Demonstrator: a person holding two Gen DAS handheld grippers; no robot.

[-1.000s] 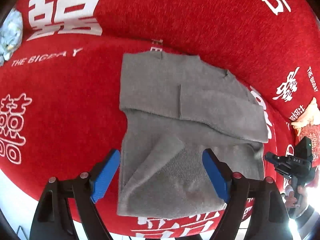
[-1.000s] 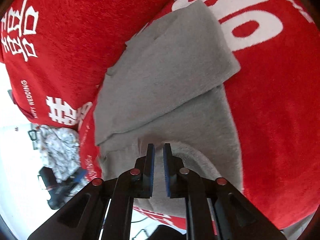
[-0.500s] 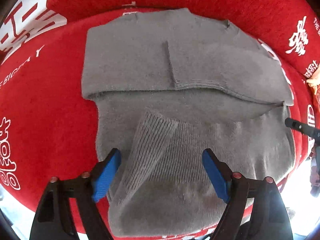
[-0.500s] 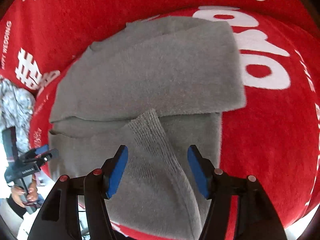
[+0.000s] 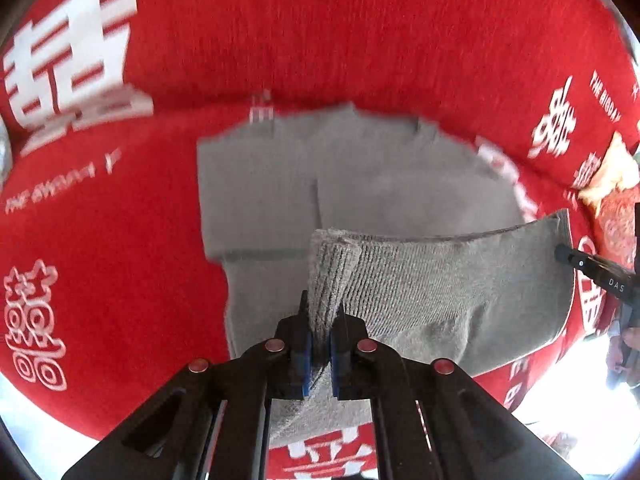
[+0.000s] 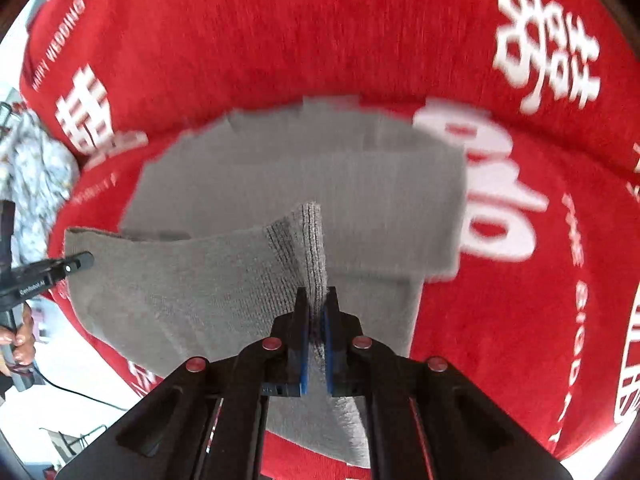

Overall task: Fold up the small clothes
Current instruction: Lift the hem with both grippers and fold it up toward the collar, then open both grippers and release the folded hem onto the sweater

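Note:
A grey knit sweater (image 5: 360, 176) lies on a red cloth, its sleeves folded across the chest. My left gripper (image 5: 320, 320) is shut on the ribbed hem (image 5: 332, 272) at one corner. My right gripper (image 6: 316, 312) is shut on the ribbed hem (image 6: 312, 248) at the other corner. The hem hangs lifted between the two grippers, above the sweater body (image 6: 320, 176). The right gripper's tip shows at the right edge of the left wrist view (image 5: 576, 262), and the left gripper's tip at the left edge of the right wrist view (image 6: 76, 264).
The red cloth (image 5: 320, 32) with white characters covers the whole surface. A floral fabric (image 6: 32, 176) lies at the left edge of the right wrist view. A yellowish item (image 5: 612, 176) sits at the right edge of the left wrist view.
Both grippers were open over the hem half a second ago. Both have shut on the hem corners and lifted the hem off the cloth.

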